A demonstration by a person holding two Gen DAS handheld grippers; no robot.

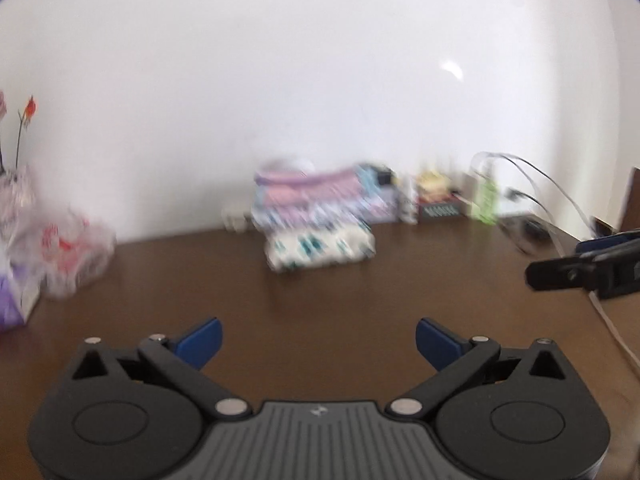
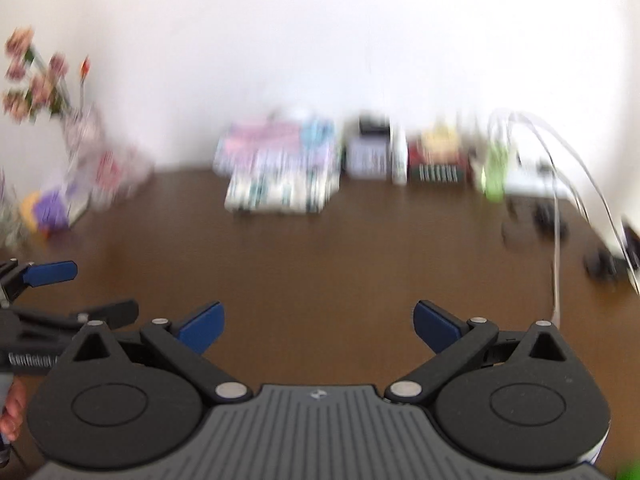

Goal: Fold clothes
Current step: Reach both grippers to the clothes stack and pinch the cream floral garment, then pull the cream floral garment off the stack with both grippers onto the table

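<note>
Left wrist view, blurred: left tongs (image 1: 318,338) spread wide, nothing betw the blue pads, hovering over bare brown counter (image 1: 320,288). Task's thing = folded clothes stack (image 1: 316,216), at the far edge of the counter near the white wall; white piece w/ teal print at the bottom, pink/lilac layers on top. Open counter betw tongs and stack. Left side: crinkly plastic bag (image 1: 70,254) w/ red print, a purple box (image 1: 14,300) just beside it, flower stems (image 1: 24,128) above. Right of stack: row of small boxes (image 1: 436,200), a green bottle (image 1: 486,200), looping white cables (image 1: 548,184). Right tongs (image 1: 580,268) poke in from the right edge; can't tell their state from here.

Right wrist view, also blurred: right tongs (image 2: 318,320) released, pads well apart, empty, above the counter (image 2: 340,256). Clothes stack (image 2: 280,168) straight ahead by the wall, well apart from the tongs. Boxes (image 2: 400,156) and green bottle (image 2: 494,172) to its right, white cable (image 2: 556,240) trailing down the counter's right side, dark small items near it, too smeared to tell. Flowers (image 2: 36,76) + plastic bag (image 2: 104,172) at left. Left tongs (image 2: 52,292) come in at the left edge, a hand (image 2: 12,412) below.
</note>
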